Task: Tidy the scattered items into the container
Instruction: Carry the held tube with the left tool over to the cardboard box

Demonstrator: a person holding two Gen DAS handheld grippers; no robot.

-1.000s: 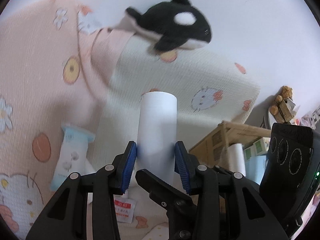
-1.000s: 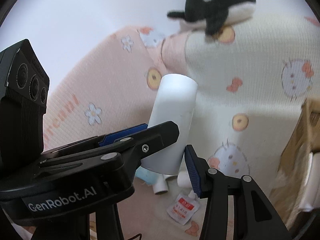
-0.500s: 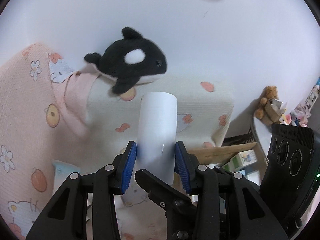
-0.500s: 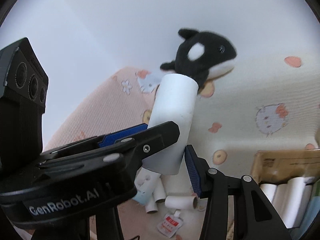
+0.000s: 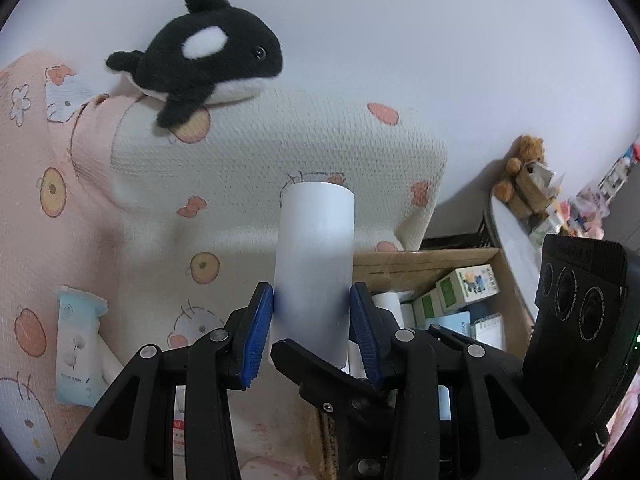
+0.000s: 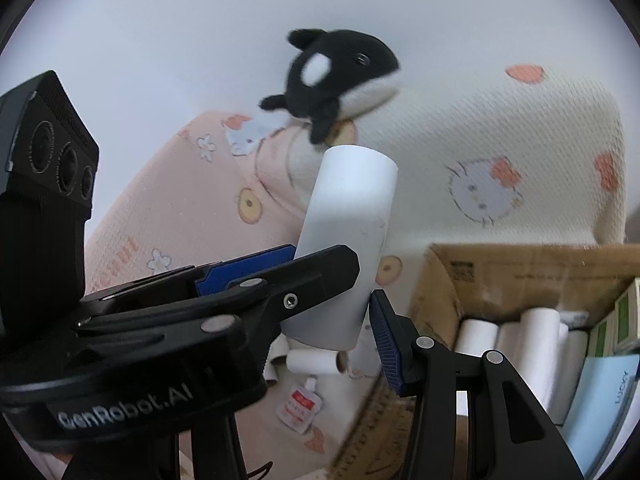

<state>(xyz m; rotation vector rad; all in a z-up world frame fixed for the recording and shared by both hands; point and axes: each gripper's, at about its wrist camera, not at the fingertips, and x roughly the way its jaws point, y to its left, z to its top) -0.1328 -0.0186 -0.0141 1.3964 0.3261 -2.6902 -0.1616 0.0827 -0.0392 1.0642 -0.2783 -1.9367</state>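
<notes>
A white paper roll [image 5: 316, 256] stands upright between the blue pads of my left gripper [image 5: 312, 332], which is shut on its lower half. My right gripper [image 6: 332, 320] grips the same white roll [image 6: 348, 240] from the other side; one of its pads [image 6: 382, 336] presses the roll's lower end, and its other finger is hidden behind the left gripper's body. An open cardboard box [image 5: 424, 258] lies just right of the roll. In the right wrist view this box [image 6: 500, 264] holds several white rolls, small green-white cartons and a blue notebook.
A black and white orca plush [image 5: 208, 60] sits on a pillow of the patterned bed [image 5: 280, 148]. A pale blue packet [image 5: 78, 352], a small red-white sachet [image 6: 300, 402] and loose rolls [image 6: 312, 360] lie on the bedding. A teddy bear [image 5: 520, 168] sits at the far right.
Both grippers have carried the roll sideways to the right; the cardboard box and its contents have come into view, and the orca has slid left in both views. Both grips are unchanged.
</notes>
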